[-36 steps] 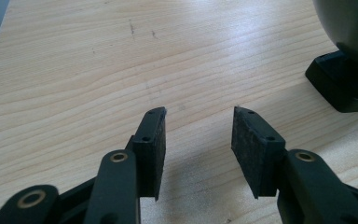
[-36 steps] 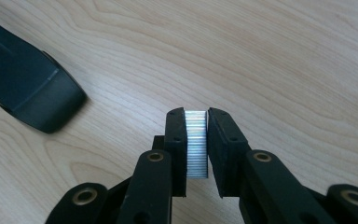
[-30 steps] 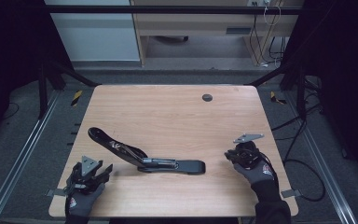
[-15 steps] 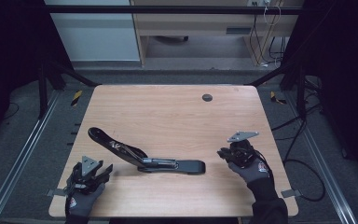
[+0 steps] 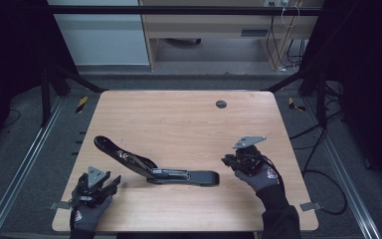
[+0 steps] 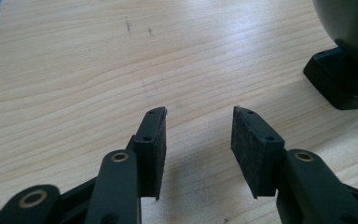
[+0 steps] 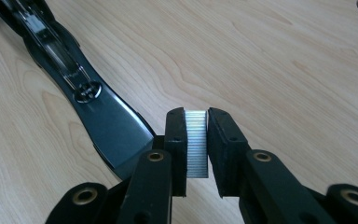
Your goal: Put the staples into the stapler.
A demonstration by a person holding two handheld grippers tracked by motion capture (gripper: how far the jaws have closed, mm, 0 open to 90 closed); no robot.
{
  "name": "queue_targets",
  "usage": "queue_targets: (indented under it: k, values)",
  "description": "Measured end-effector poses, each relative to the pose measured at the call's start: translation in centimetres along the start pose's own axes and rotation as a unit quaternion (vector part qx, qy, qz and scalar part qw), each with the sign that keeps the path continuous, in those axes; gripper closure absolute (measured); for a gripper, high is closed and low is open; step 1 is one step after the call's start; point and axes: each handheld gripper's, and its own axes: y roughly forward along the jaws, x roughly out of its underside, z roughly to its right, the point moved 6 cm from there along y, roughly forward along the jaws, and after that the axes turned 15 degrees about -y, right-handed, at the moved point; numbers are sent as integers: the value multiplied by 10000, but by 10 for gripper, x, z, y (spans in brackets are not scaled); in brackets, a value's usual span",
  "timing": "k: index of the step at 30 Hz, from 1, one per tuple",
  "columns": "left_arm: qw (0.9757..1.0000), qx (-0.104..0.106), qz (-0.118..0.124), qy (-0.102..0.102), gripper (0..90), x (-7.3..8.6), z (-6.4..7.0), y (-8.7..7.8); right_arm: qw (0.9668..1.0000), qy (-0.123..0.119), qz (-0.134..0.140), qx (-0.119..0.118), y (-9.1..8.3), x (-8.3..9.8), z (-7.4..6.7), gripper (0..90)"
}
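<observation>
A black stapler lies swung open on the wooden table, its arm raised toward the left and its base flat toward the right. My right gripper is shut on a silver strip of staples, held upright between the pads. It hovers just right of the stapler's flat end, where the staple channel lies open. In the high view the right gripper points left at that end. My left gripper rests near the front left corner, open and empty, with a black part of the stapler off to its right.
A round cable grommet sits in the table near its far edge. Metal rails and cables run along the floor on both sides. A desk and a cabinet stand beyond the table.
My right gripper has moved a little left and up, toward the stapler's base, with the staple strip still in it. The left gripper and the stapler have stayed where they were.
</observation>
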Motion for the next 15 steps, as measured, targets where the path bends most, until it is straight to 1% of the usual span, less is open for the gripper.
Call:
queue_targets:
  k: [5,13,15]
  values:
    - [10000,0,7,-2,550,0,0,0,9998,-121,122,-102,4,-13,-5,783]
    - [10000,8,-6,1,550,0,0,0,9986,-383,170,-325,15,-32,-15,783]
    - [10000,4,5,-3,550,0,0,0,9983,-421,247,-330,17,-37,-17,783]
